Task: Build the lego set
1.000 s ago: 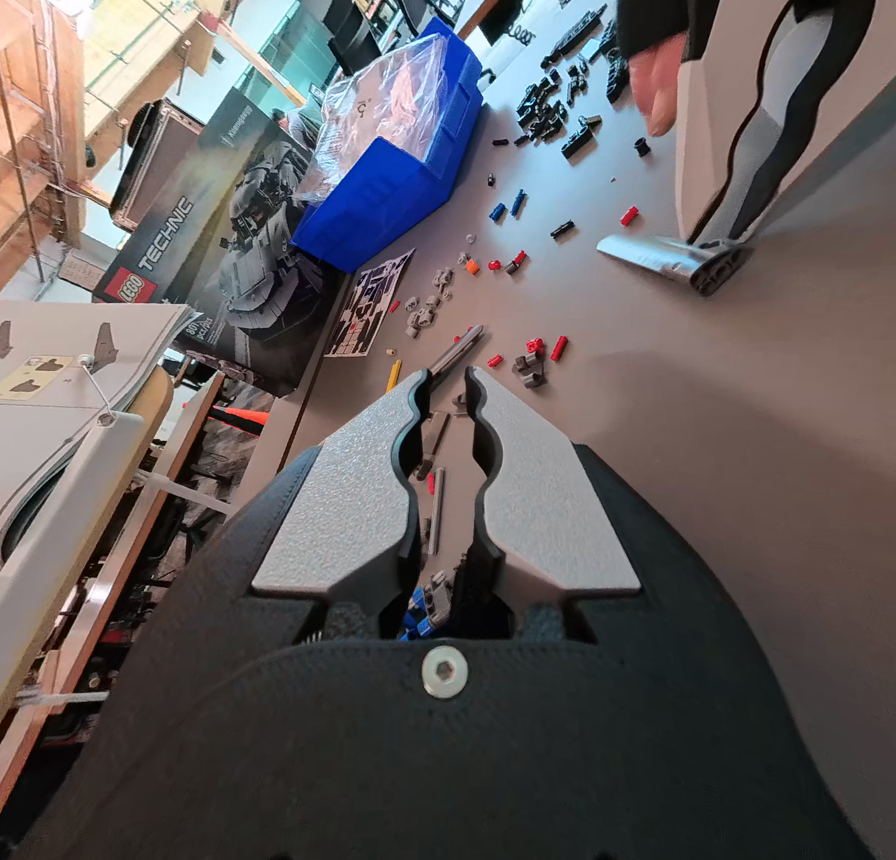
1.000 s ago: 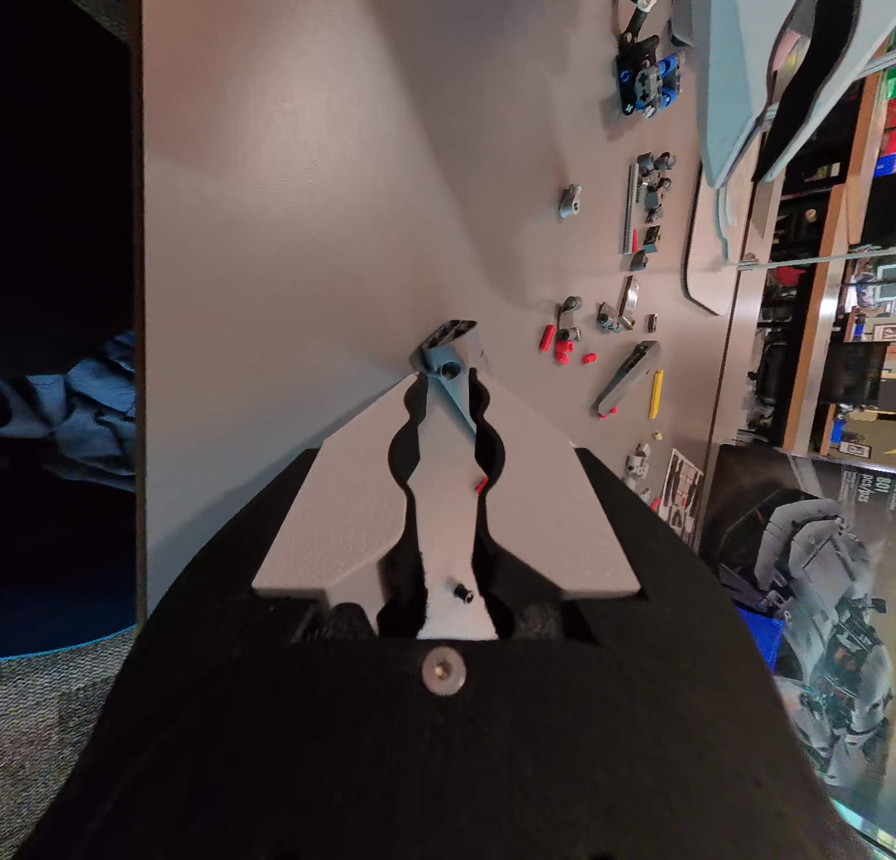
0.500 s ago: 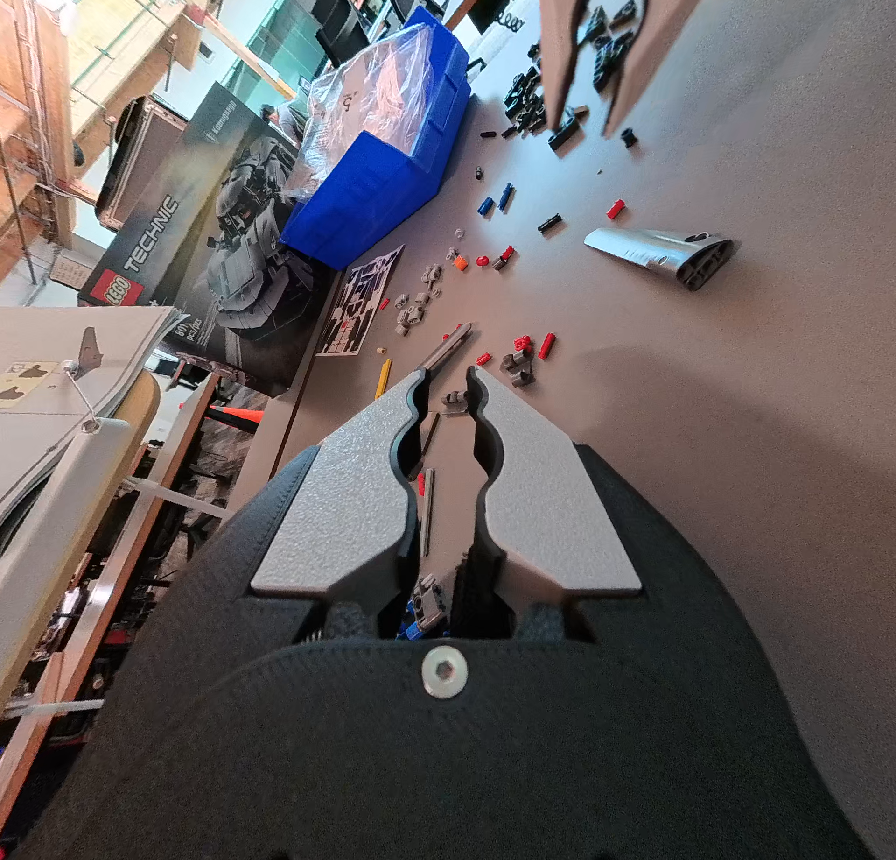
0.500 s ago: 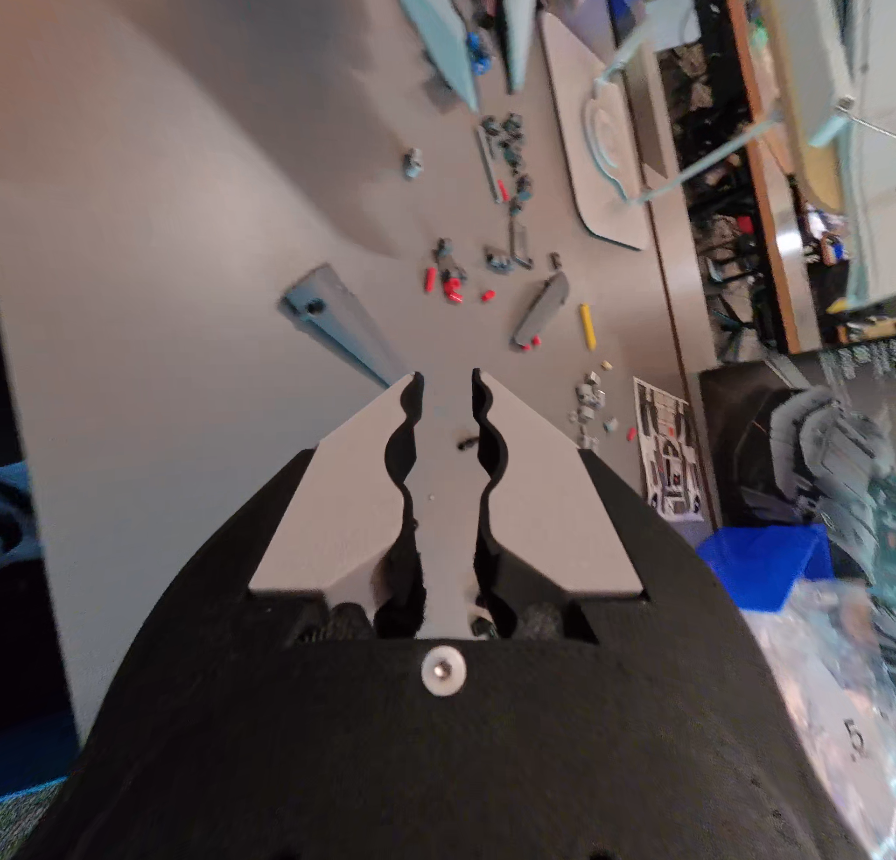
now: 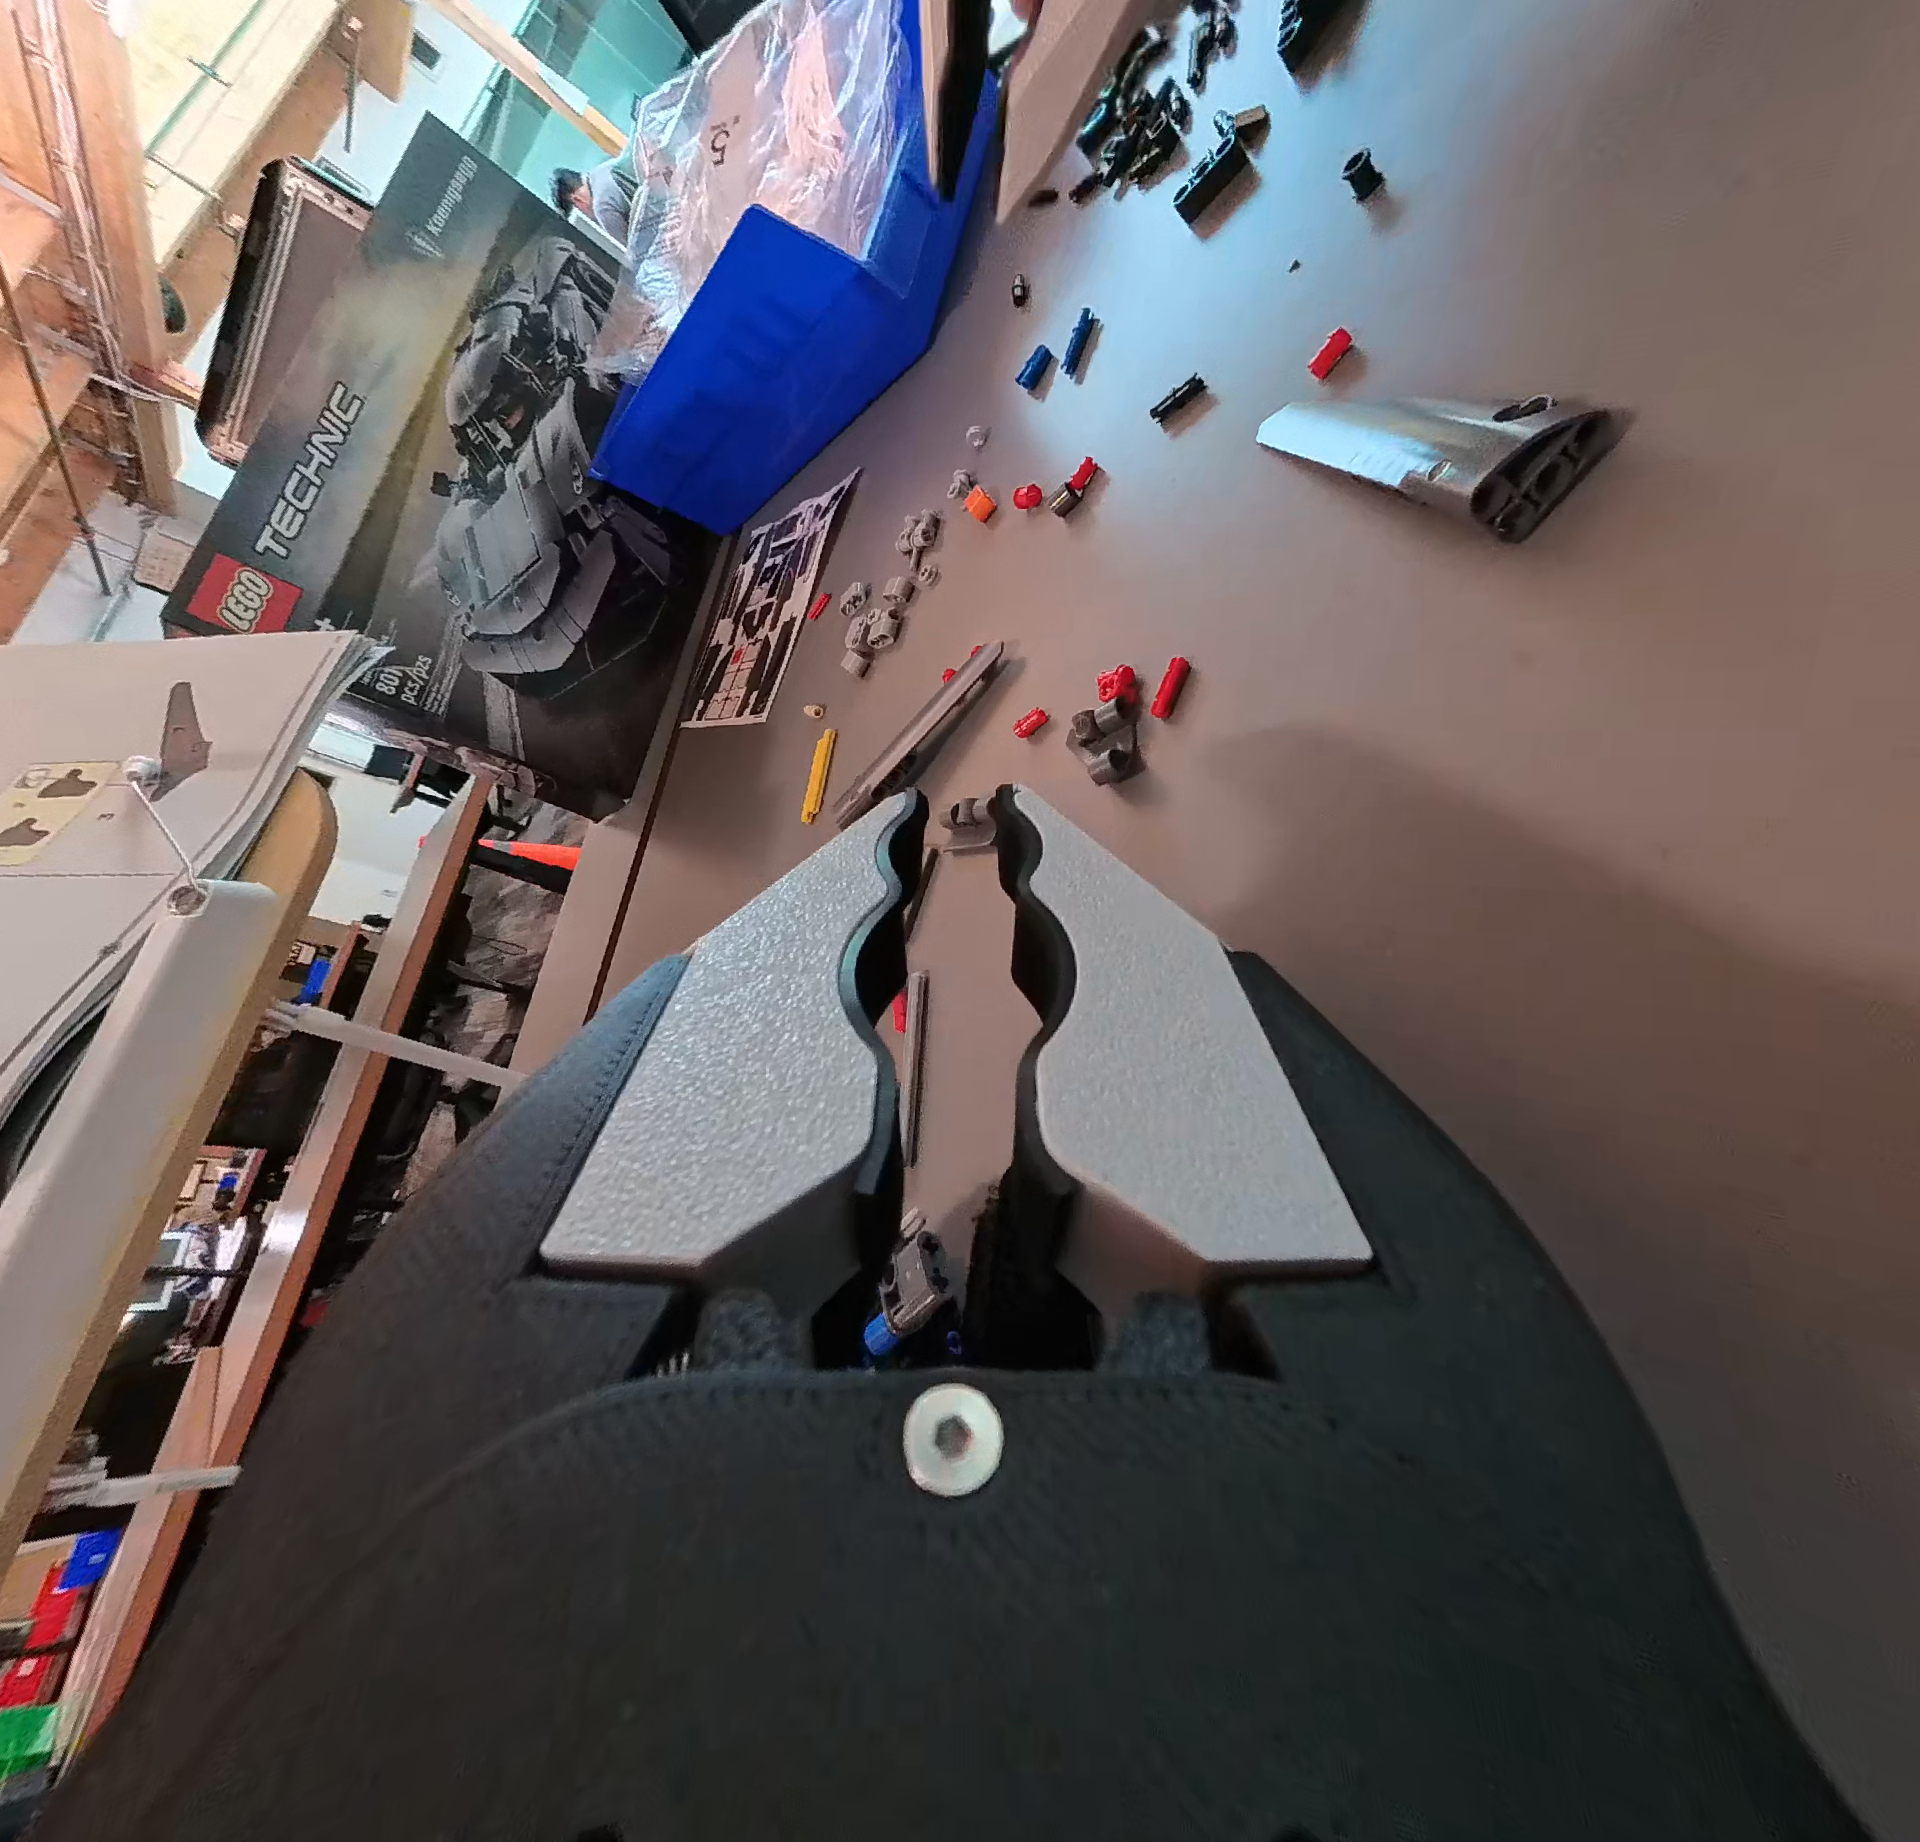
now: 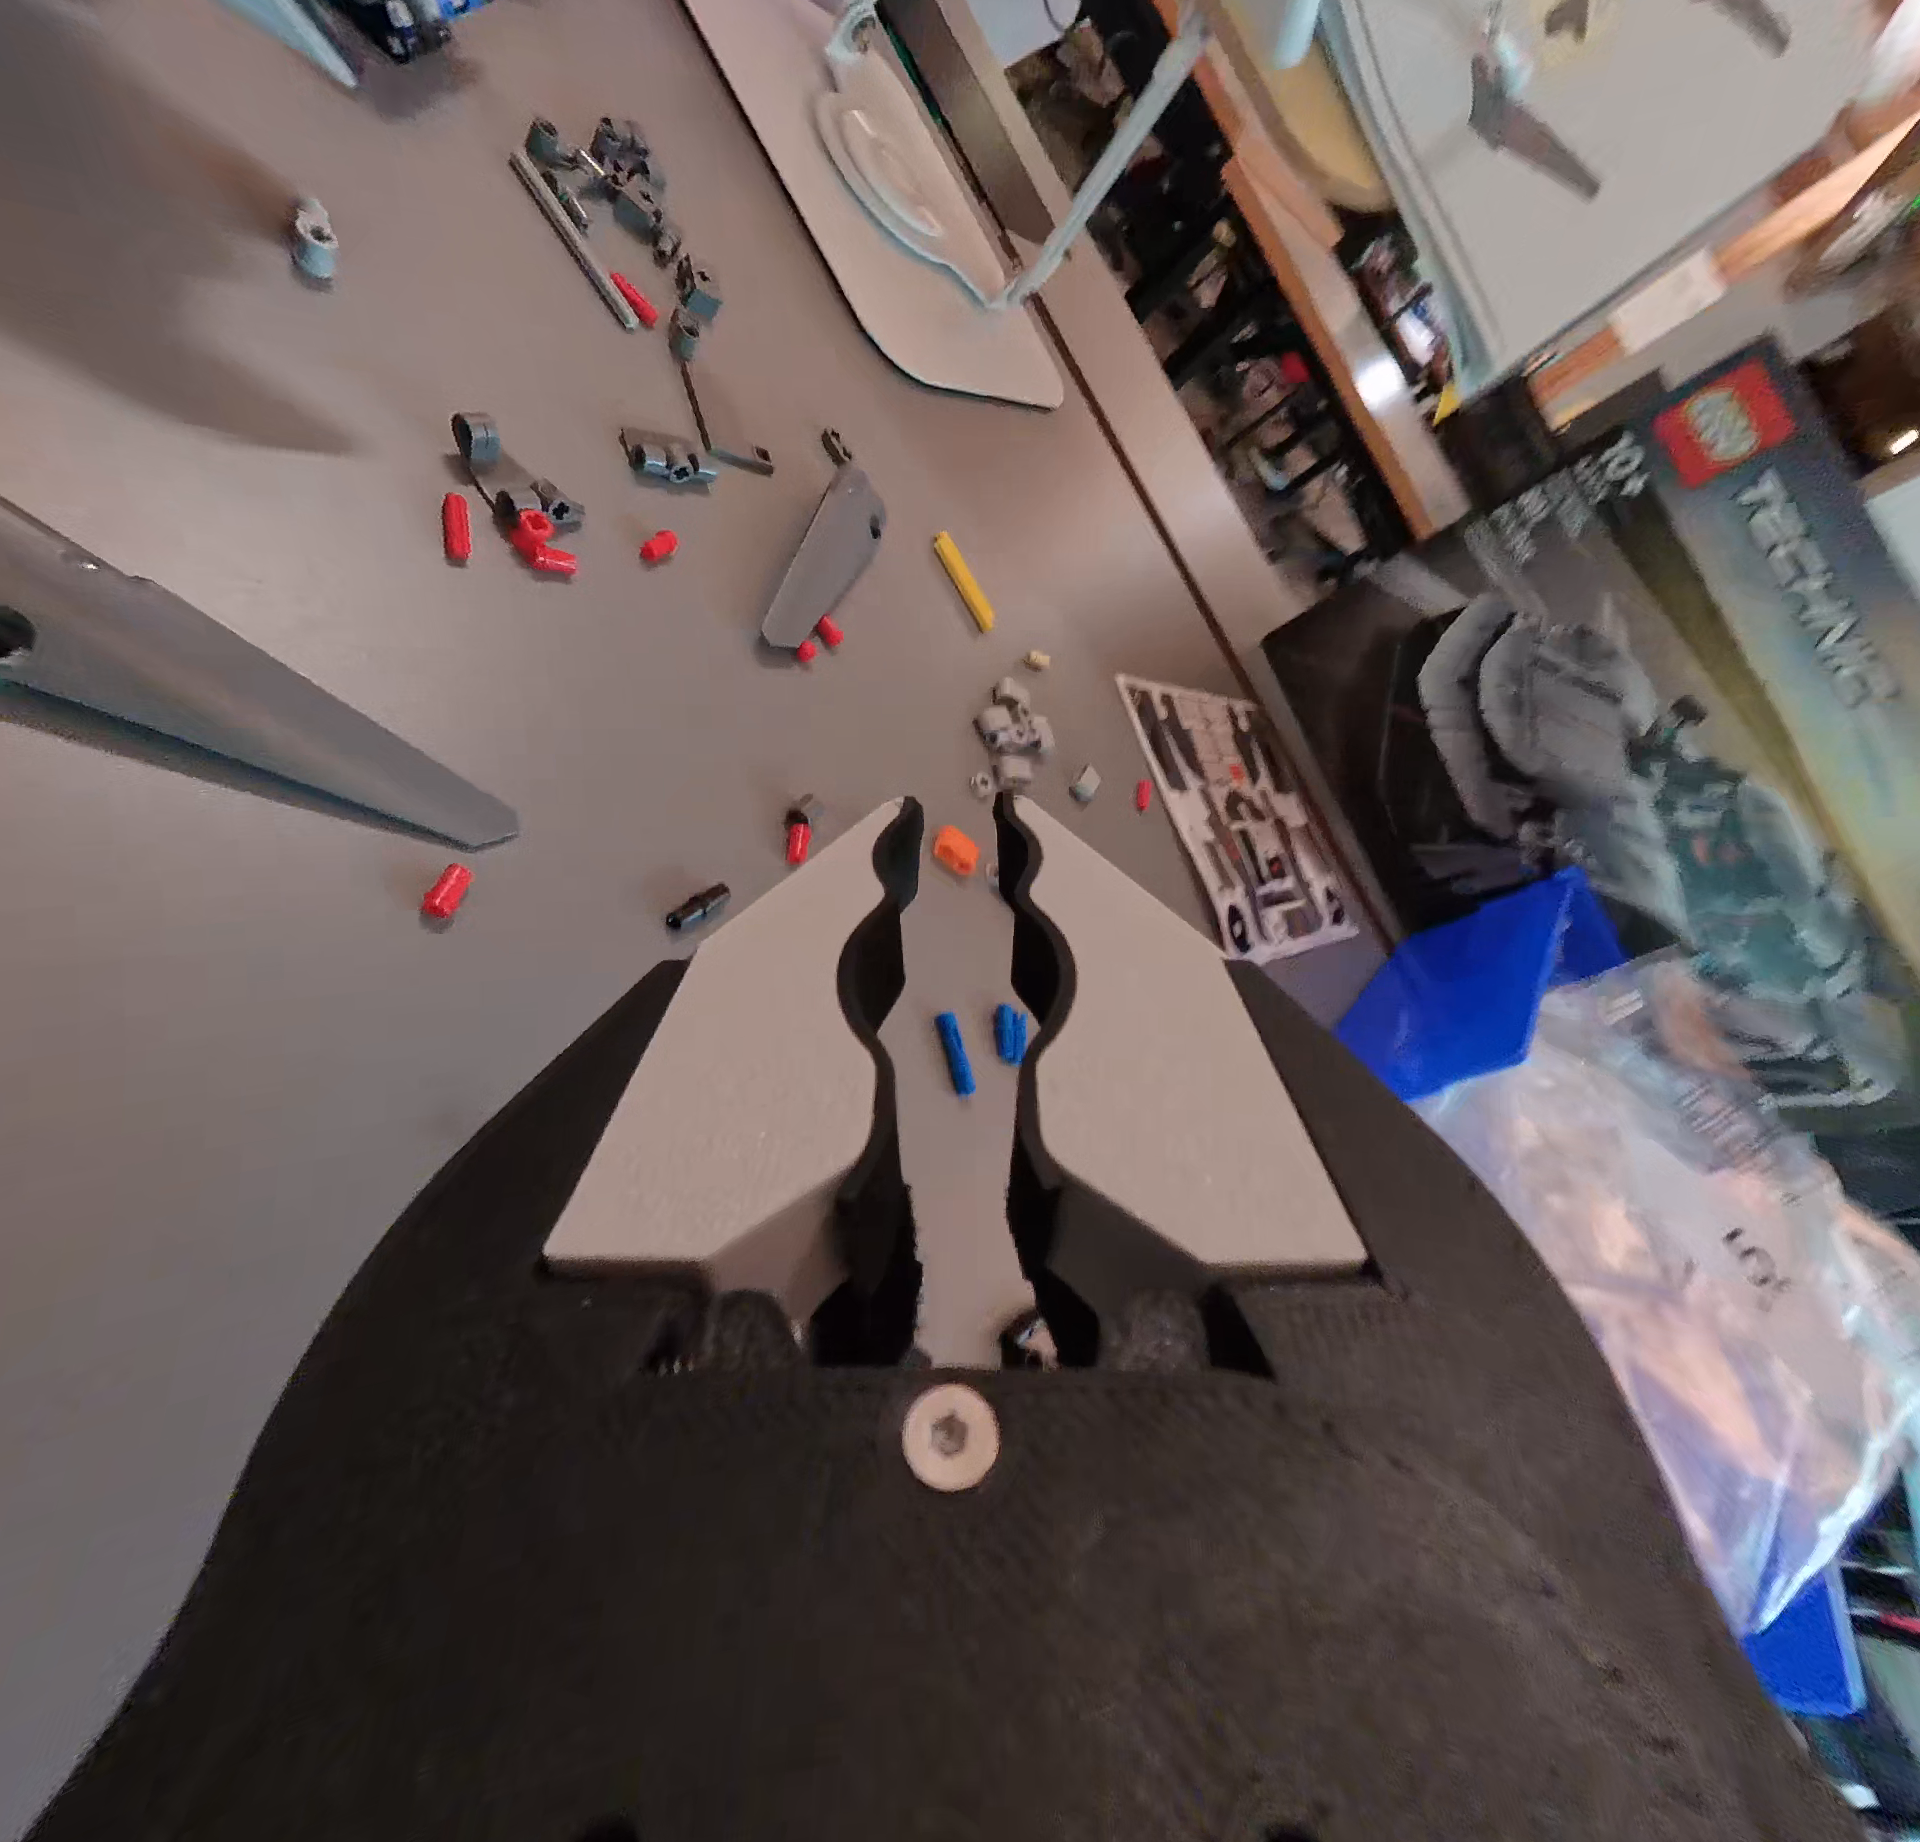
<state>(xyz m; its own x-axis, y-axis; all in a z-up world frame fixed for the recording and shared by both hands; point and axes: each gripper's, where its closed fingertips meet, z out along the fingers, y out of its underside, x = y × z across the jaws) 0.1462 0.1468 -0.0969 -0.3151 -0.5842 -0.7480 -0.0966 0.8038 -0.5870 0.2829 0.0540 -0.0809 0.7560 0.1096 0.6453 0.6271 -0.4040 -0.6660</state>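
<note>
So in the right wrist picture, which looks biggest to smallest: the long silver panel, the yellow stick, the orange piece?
1. Long silver panel, by far the largest.
2. Yellow stick.
3. Orange piece, smallest, although it lies closer to the camera than the stick, just beyond the open right gripper.

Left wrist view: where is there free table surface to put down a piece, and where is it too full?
Bare table lies below the long silver panel and right of the left gripper. Crowded: the strip from the blue bin down past the sticker sheet to the red pins, and the black parts at the top.
</note>
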